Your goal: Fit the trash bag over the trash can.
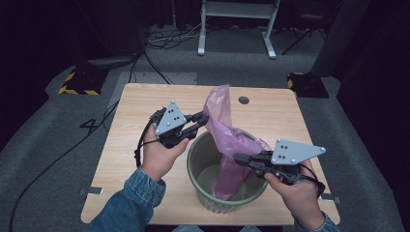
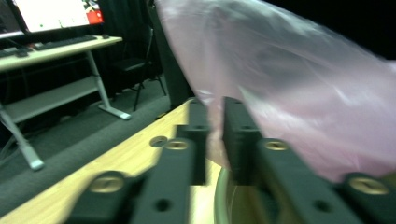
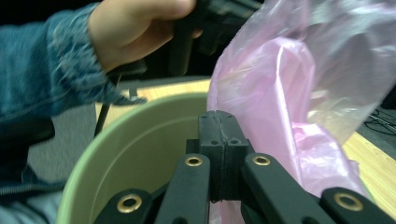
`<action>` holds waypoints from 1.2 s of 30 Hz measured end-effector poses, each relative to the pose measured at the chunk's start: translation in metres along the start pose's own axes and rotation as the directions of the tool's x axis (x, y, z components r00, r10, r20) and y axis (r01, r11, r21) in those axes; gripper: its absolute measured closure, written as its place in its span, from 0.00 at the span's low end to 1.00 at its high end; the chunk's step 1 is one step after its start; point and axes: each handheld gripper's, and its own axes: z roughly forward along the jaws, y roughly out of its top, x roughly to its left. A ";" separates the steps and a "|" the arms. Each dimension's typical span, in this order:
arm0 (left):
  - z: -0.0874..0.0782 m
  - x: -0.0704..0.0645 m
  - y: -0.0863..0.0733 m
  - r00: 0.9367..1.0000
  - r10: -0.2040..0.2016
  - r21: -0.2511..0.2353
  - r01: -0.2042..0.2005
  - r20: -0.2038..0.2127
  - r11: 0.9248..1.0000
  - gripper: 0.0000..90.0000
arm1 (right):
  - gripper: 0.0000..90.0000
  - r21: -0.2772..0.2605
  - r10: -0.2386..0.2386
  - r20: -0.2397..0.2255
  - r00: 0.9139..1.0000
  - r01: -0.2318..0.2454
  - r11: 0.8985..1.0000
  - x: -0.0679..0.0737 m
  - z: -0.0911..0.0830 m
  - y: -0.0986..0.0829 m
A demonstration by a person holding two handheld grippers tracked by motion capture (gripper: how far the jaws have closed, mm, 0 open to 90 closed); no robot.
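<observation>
while pink bag (image 1: 223, 140) hangs into green bin (image 1: 203, 193), both hand-held grippers, left (image 1: 205, 118) and right (image 1: 237, 158), clamp it; no legible writing.

bag (image 1: 223, 140): translucent pink | bin (image 1: 199, 157): pale green | table (image 1: 145, 104): light wood | sleeve (image 1: 130, 200): blue denim

The bucket (image 1: 227, 169) stands on the table (image 1: 140, 106), toward its near edge, between the two grippers. The bag (image 1: 225, 140) hangs partly inside the bucket and rises above its rim. The left gripper (image 1: 202, 117) sits left of the bag's upper part — touching it — over the bucket's far-left rim. The right gripper (image 1: 238, 158) meets the bag lower down, from the right, above the bucket's mouth.
</observation>
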 end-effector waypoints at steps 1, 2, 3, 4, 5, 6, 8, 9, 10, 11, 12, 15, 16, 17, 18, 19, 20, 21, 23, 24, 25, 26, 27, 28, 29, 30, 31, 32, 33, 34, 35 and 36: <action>-0.004 -0.001 0.000 1.000 0.015 0.004 -0.014 -0.015 1.000 0.63 | 1.00 -0.021 0.005 0.012 1.000 -0.005 1.000 -0.001 -0.003 0.001; -0.007 -0.002 0.001 0.999 0.020 0.009 -0.020 -0.027 1.000 0.63 | 1.00 -0.021 0.005 0.012 1.000 -0.005 1.000 -0.001 -0.003 0.001; -0.012 -0.002 0.001 0.999 0.021 0.010 -0.020 -0.036 1.000 0.58 | 1.00 -0.031 0.011 0.018 1.000 -0.010 0.999 -0.002 -0.005 0.001; -0.017 -0.003 0.002 0.999 0.019 0.007 -0.019 -0.040 1.000 0.55 | 1.00 -0.037 0.009 0.023 1.000 -0.008 0.999 -0.002 -0.006 0.002; -0.021 -0.004 0.002 0.999 0.018 0.006 -0.018 -0.044 1.000 0.53 | 1.00 -0.042 0.011 0.029 1.000 -0.010 0.999 -0.003 -0.006 0.002; -0.025 -0.005 0.002 0.999 0.025 0.003 -0.024 -0.039 1.000 0.53 | 1.00 -0.046 0.013 0.035 0.999 -0.011 0.999 -0.003 -0.007 0.003; -0.031 -0.011 0.003 0.999 0.035 -0.003 -0.035 -0.021 0.999 0.52 | 1.00 -0.052 0.012 0.042 0.999 -0.010 0.999 -0.003 -0.007 0.004; -0.032 -0.015 0.003 0.999 0.042 -0.005 -0.042 -0.006 0.999 0.53 | 1.00 -0.056 0.012 0.047 0.999 -0.010 0.998 -0.003 -0.007 0.004; -0.032 -0.019 0.003 0.999 0.051 -0.008 -0.051 0.013 0.999 0.54 | 1.00 -0.060 0.010 0.051 0.999 -0.007 0.998 -0.003 -0.006 0.005; -0.032 -0.023 0.004 0.998 0.058 -0.014 -0.058 0.030 0.998 0.54 | 1.00 -0.062 0.009 0.050 0.999 -0.006 0.998 -0.003 -0.004 0.007; -0.031 -0.027 0.004 0.997 0.066 -0.019 -0.065 0.048 0.998 0.54 | 1.00 -0.062 0.009 0.050 0.999 -0.006 0.998 -0.003 -0.004 0.007; -0.026 -0.037 0.006 0.992 0.088 -0.033 -0.085 0.091 0.996 0.55 | 1.00 -0.064 0.004 0.051 0.999 0.000 0.998 -0.002 -0.002 0.008; -0.024 -0.039 0.007 0.990 0.091 -0.040 -0.087 0.107 0.995 0.54 | 1.00 -0.064 0.002 0.050 0.999 0.001 0.998 -0.002 -0.001 0.009; -0.022 -0.041 0.007 0.988 0.094 -0.047 -0.089 0.121 0.995 0.52 | 1.00 -0.060 -0.003 0.054 0.999 0.006 0.998 -0.002 0.001 0.009; -0.020 -0.044 0.007 0.986 0.093 -0.052 -0.087 0.138 0.995 0.52 | 1.00 -0.060 -0.003 0.054 0.999 0.006 0.998 -0.002 0.001 0.009; -0.018 -0.046 0.007 0.984 0.095 -0.051 -0.089 0.153 0.995 0.52 | 1.00 -0.061 -0.004 0.057 0.998 0.008 0.998 -0.002 0.001 0.009; -0.016 -0.047 0.007 0.982 0.096 -0.050 -0.089 0.165 0.995 0.52 | 1.00 -0.063 -0.005 0.058 0.998 0.009 0.998 -0.002 0.001 0.009; -0.014 -0.049 0.006 0.980 0.098 -0.051 -0.090 0.174 0.995 0.52 | 1.00 -0.064 -0.005 0.056 0.998 0.008 0.998 -0.002 0.001 0.009; -0.011 -0.052 0.006 0.977 0.101 -0.050 -0.094 0.189 0.994 0.53 | 1.00 -0.066 -0.003 0.055 0.999 0.006 0.998 -0.002 0.001 0.009; -0.010 -0.052 0.006 0.975 0.103 -0.049 -0.095 0.197 0.994 0.56 | 1.00 -0.066 -0.002 0.053 0.999 0.005 0.998 -0.002 0.001 0.009; -0.009 -0.053 0.006 0.972 0.108 -0.050 -0.100 0.208 0.994 0.59 | 1.00 -0.066 -0.001 0.049 0.999 0.004 0.998 -0.002 0.001 0.009; -0.008 -0.054 0.006 0.968 0.116 -0.047 -0.108 0.223 0.993 0.66 | 1.00 -0.067 0.000 0.047 0.999 0.003 0.998 -0.002 0.001 0.009; -0.007 -0.055 0.007 0.965 0.125 -0.046 -0.118 0.232 0.992 0.71 | 1.00 -0.067 -0.001 0.047 0.999 0.004 0.998 -0.002 0.001 0.010; -0.006 -0.056 0.007 0.963 0.133 -0.046 -0.126 0.236 0.991 0.76 | 1.00 -0.067 -0.002 0.047 0.999 0.005 0.998 -0.002 0.001 0.010; -0.005 -0.057 0.008 0.960 0.140 -0.042 -0.134 0.243 0.990 0.84 | 1.00 -0.067 -0.003 0.047 0.999 0.007 0.998 -0.001 0.001 0.010; -0.005 -0.058 0.008 0.959 0.141 -0.041 -0.135 0.246 0.990 0.88 | 1.00 -0.068 -0.004 0.049 0.999 0.007 0.998 -0.001 0.000 0.010; -0.005 -0.058 0.009 0.958 0.144 -0.040 -0.138 0.248 0.990 0.93 | 1.00 -0.067 -0.004 0.051 0.999 0.007 0.998 -0.001 0.000 0.010; -0.005 -0.058 0.009 0.957 0.143 -0.036 -0.138 0.253 0.990 0.97 | 1.00 -0.068 -0.004 0.055 0.998 0.008 0.998 -0.001 -0.001 0.011; -0.006 -0.058 0.009 0.956 0.141 -0.035 -0.137 0.256 0.990 1.00 | 1.00 -0.069 -0.004 0.056 0.998 0.008 0.998 -0.001 -0.001 0.011; -0.006 -0.058 0.009 0.956 0.140 -0.034 -0.136 0.257 0.990 1.00 | 1.00 -0.069 -0.003 0.057 0.998 0.007 0.998 -0.001 -0.002 0.011; -0.006 -0.058 0.009 0.956 0.138 -0.031 -0.135 0.258 0.990 1.00 | 1.00 -0.069 -0.003 0.059 0.998 0.007 0.998 -0.001 -0.002 0.011; -0.006 -0.058 0.009 0.956 0.136 -0.031 -0.133 0.261 0.991 1.00 | 1.00 -0.069 -0.001 0.062 0.998 0.005 0.998 -0.001 -0.003 0.010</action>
